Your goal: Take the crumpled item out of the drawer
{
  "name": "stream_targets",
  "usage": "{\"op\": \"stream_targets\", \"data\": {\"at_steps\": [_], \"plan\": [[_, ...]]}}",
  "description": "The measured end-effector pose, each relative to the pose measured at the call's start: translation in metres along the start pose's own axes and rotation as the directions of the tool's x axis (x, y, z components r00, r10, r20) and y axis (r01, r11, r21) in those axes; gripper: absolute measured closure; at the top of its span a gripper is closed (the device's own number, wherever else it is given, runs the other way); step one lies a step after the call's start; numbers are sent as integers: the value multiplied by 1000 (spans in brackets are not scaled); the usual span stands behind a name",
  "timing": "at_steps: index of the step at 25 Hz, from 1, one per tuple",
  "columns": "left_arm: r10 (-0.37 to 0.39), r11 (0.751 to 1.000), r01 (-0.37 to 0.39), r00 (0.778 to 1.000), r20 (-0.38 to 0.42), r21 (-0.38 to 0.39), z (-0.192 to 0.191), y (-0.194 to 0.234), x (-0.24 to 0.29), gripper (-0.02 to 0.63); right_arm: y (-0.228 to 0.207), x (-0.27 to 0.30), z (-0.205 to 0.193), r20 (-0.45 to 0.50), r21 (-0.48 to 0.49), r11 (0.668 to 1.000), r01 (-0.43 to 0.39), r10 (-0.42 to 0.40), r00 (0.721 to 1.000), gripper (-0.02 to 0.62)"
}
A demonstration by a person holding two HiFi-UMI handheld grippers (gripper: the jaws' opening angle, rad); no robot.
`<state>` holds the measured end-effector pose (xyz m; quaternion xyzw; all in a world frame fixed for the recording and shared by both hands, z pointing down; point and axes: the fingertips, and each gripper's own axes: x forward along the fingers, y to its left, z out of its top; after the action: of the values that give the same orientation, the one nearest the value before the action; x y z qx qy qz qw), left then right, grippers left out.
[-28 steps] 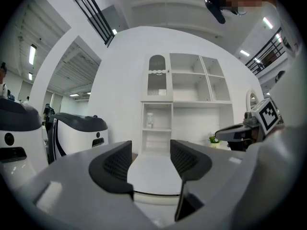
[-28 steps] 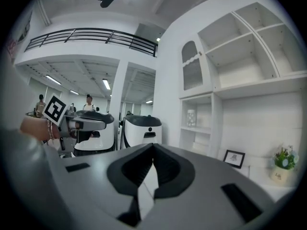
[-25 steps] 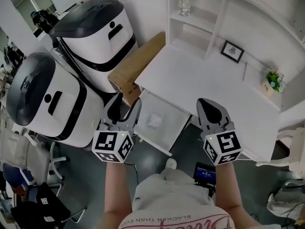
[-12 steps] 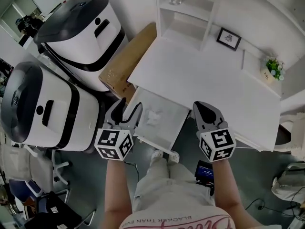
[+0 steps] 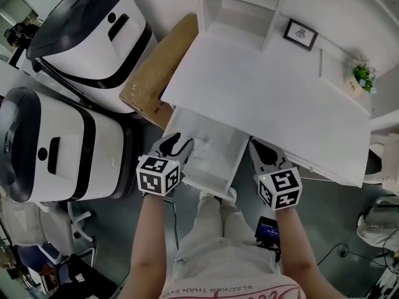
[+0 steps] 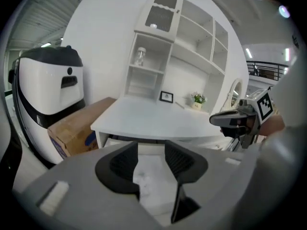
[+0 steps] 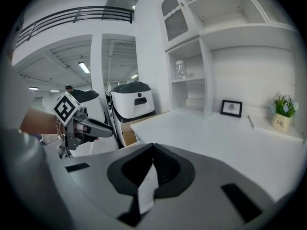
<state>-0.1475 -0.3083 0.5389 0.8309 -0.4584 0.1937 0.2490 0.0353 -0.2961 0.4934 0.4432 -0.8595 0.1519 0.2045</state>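
White desk [image 5: 268, 98] with a shelf unit at its far side filled the middle of the room, carrying a small picture frame [image 5: 300, 34] and a potted plant [image 5: 360, 78] at the far right. A cardboard box [image 5: 156, 73] leaned beside its left edge, and two large white-and-black machines [image 5: 93, 30] stood further left. The drawer [image 5: 234, 161] under the near left part of the desk was pulled out toward the person. The left gripper [image 5: 179, 143] hovered over the drawer's near left corner with its jaws apart and closing. Through their gap the left gripper view showed the crumpled item [image 6: 143, 178], a pale wad lying on the drawer floor, with no pad pressing on it. The right gripper [image 5: 257, 145] hung just beside the drawer's right wall, below the desk edge, its jaws meeting at the tips and gripping nothing.
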Motion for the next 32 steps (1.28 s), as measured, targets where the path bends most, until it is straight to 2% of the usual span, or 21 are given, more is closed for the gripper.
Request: {"op": "stream_targets", "data": {"at_steps": [3, 6, 10, 13, 18, 23, 28, 32], "plan": [[-52, 999, 51, 994, -99, -12, -21, 10, 20, 420, 4, 11, -15, -32, 20, 1000, -1, 2, 999, 589], [-83, 996, 79, 983, -164, -32, -34, 22, 38, 420, 8, 24, -31, -69, 35, 999, -4, 6, 998, 589], [-126, 992, 116, 960, -248, -55, -50, 31, 65, 420, 10, 37, -50, -118, 58, 998, 0, 7, 993, 589], [-169, 986, 159, 926, -337, -58, -64, 33, 84, 419, 8, 43, -60, -147, 74, 997, 11, 0, 989, 589], [-237, 968, 246, 847, -475, -45, -92, 35, 106, 411, 6, 54, -73, -181, 88, 996, 28, -11, 983, 589], [-218, 955, 293, 803, -555, 49, -119, 42, 131, 394, 6, 60, -84, -208, 93, 995, 47, -27, 978, 589], [-224, 916, 383, 731, -644, 116, -153, 44, 145, 374, 6, 61, -95, -234, 101, 993, 67, -42, 971, 589], [-231, 891, 431, 698, -678, 140, -168, 46, 152, 368, 5, 58, -106, -255, 100, 992, 77, -49, 966, 589]]}}
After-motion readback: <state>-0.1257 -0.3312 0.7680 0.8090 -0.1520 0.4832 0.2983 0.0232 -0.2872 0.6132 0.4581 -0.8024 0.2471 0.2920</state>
